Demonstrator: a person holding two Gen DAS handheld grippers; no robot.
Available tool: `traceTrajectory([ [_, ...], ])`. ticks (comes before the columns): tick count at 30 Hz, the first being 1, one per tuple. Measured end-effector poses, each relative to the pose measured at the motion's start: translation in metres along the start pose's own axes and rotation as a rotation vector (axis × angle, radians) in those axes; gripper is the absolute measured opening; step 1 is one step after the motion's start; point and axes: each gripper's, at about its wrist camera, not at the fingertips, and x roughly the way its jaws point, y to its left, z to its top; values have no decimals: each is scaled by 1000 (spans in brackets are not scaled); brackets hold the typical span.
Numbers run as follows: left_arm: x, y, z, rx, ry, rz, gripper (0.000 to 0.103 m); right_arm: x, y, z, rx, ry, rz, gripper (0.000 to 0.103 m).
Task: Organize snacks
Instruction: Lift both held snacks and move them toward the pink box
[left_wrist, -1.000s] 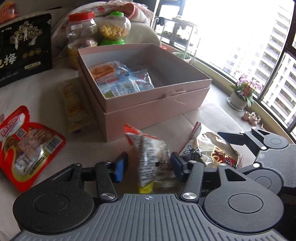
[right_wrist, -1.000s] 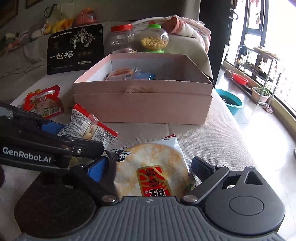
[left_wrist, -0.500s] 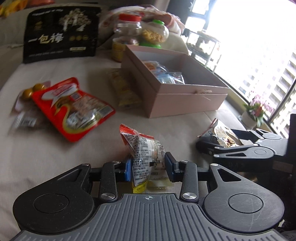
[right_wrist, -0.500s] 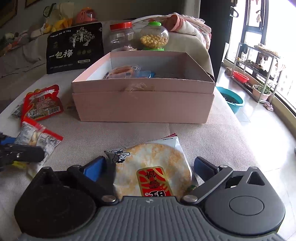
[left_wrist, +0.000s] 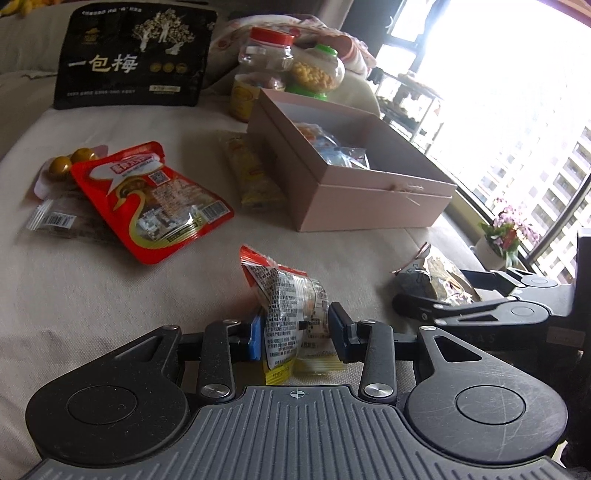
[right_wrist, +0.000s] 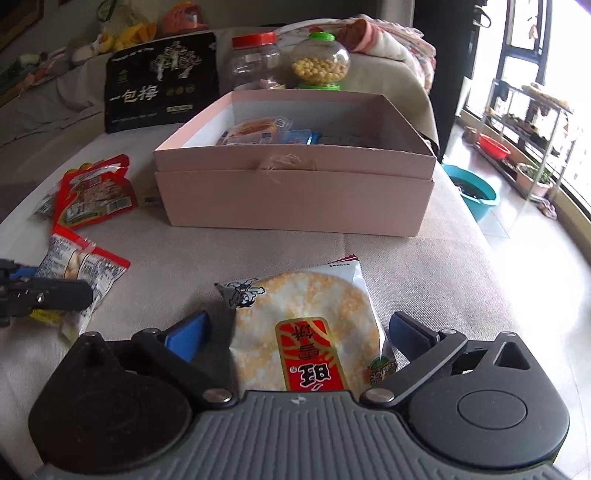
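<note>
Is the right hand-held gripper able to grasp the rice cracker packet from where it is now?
Probably yes. The right hand-held gripper is wide open with the rice cracker packet lying between its fingers, and nothing blocks them from closing on it.

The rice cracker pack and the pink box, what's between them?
Nothing but bare beige cloth. The right wrist view shows the rice cracker pack lying apart from the pink box, with no snack in that gap.
</note>
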Motion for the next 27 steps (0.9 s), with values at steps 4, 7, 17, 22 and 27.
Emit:
traceTrajectory([
  [4,0,0,-1,1,-1,-2,41,-11,2,-4,-11,16,56,102],
  [7,0,0,-2,3,-2,0,41,-18,14,-7,-44,22,117,102],
  [17,-1,-3,-3,18,-4,9,41,-18,30,10,-162,-71,28,100],
  [22,-1,-3,-3,26,-5,13,41,7,13,15,-31,7,95,100],
  [27,-1,-5,-4,34,-8,22,41,-1,27,8,-96,-10,92,92],
])
